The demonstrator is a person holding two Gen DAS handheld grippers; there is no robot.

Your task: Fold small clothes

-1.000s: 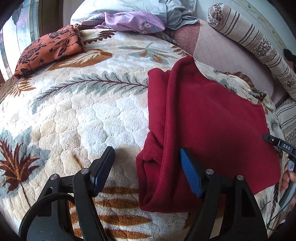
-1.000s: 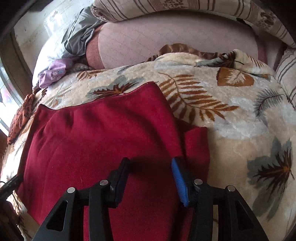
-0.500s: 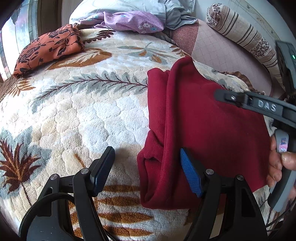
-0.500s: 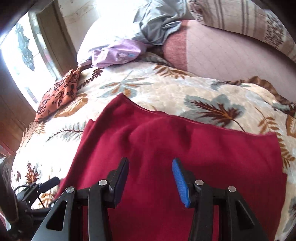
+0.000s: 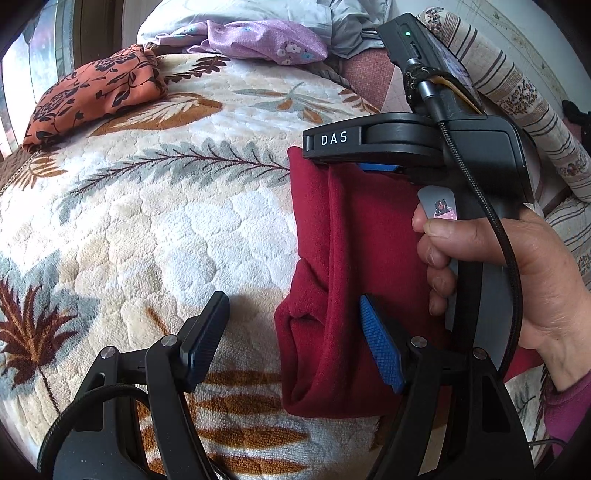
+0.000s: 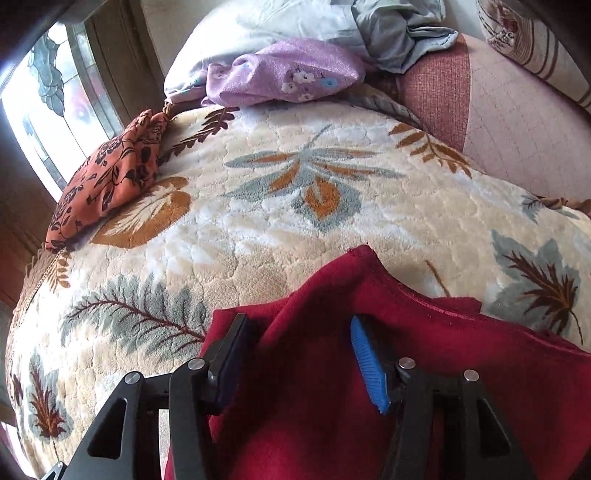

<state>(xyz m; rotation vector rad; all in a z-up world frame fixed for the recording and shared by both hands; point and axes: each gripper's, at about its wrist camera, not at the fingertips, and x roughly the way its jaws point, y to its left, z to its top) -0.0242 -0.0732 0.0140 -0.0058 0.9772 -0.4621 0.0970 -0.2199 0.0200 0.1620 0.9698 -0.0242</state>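
A dark red garment [image 5: 343, 280] lies partly folded on a leaf-patterned blanket [image 5: 155, 229], its left edge rolled into a thick fold. My left gripper [image 5: 291, 339] is open and empty, its jaws straddling the near left corner of the garment. My right gripper [image 6: 295, 354] is open over the far left part of the red garment [image 6: 424, 369], with a raised fold of cloth between its jaws. In the left wrist view the right gripper [image 5: 354, 157] reaches across the garment's far edge, held by a hand [image 5: 517, 266].
A folded orange floral cloth [image 5: 96, 92] lies at the far left of the blanket. A purple flowered garment [image 5: 266, 37] and grey-blue clothes [image 6: 388, 29] are piled at the back. A striped bolster [image 5: 524, 99] and pink sheet [image 6: 498, 122] lie to the right.
The right gripper swung left across the red garment, from its right side to its far left corner. The left gripper stayed put and open.
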